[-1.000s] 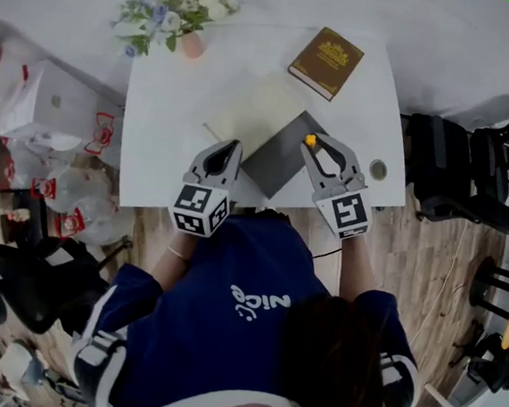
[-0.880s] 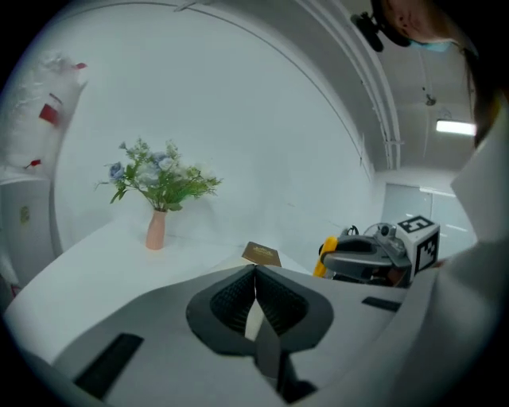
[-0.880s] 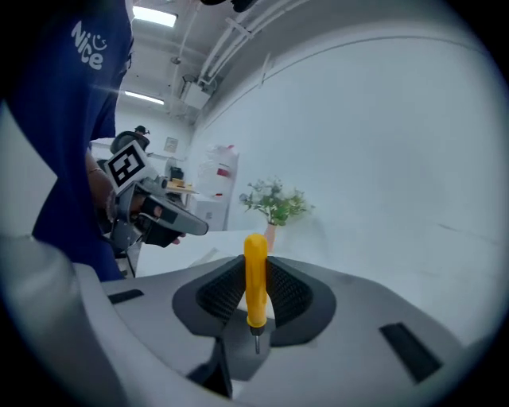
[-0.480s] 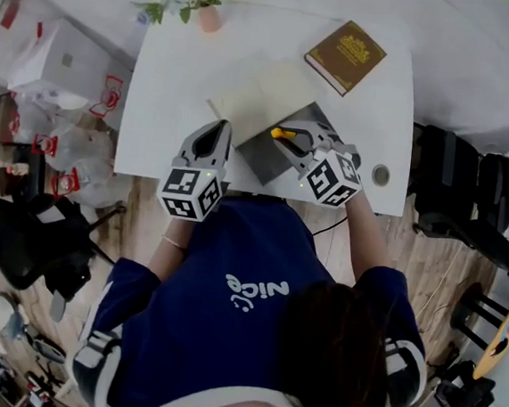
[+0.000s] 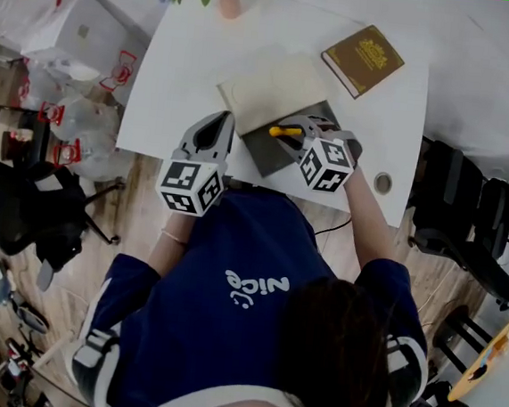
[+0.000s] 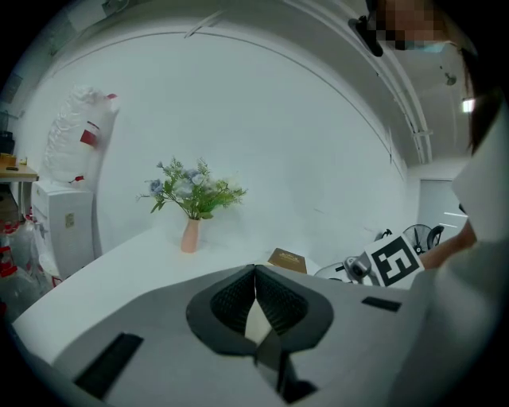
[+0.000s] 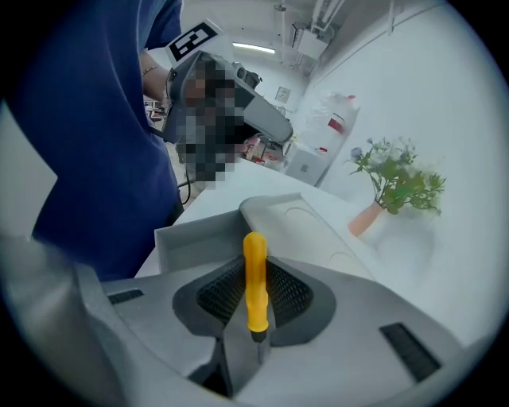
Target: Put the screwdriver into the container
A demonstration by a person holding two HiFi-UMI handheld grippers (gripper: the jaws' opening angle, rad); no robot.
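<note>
The screwdriver (image 5: 286, 131) has a yellow handle and lies level between the jaws of my right gripper (image 5: 292, 133), which is shut on it. It hangs over the open grey container (image 5: 273, 153) near the table's front edge. In the right gripper view the handle (image 7: 254, 274) points forward above the container's wall (image 7: 195, 238), with the pads pressed on both sides. The container's cream lid (image 5: 270, 90) lies just behind it. My left gripper (image 5: 223, 123) rests left of the container, jaws together with nothing in them (image 6: 254, 270).
A brown book (image 5: 371, 48) lies at the table's far right, and a pink vase of flowers (image 5: 227, 0) stands at the far edge. A round cable hole (image 5: 383, 182) sits at the front right corner. Black chairs (image 5: 468, 219) and bags (image 5: 74, 123) flank the white table (image 5: 178, 66).
My right gripper has swung left with the screwdriver, from the container's right edge to over the container. The left gripper has hardly moved.
</note>
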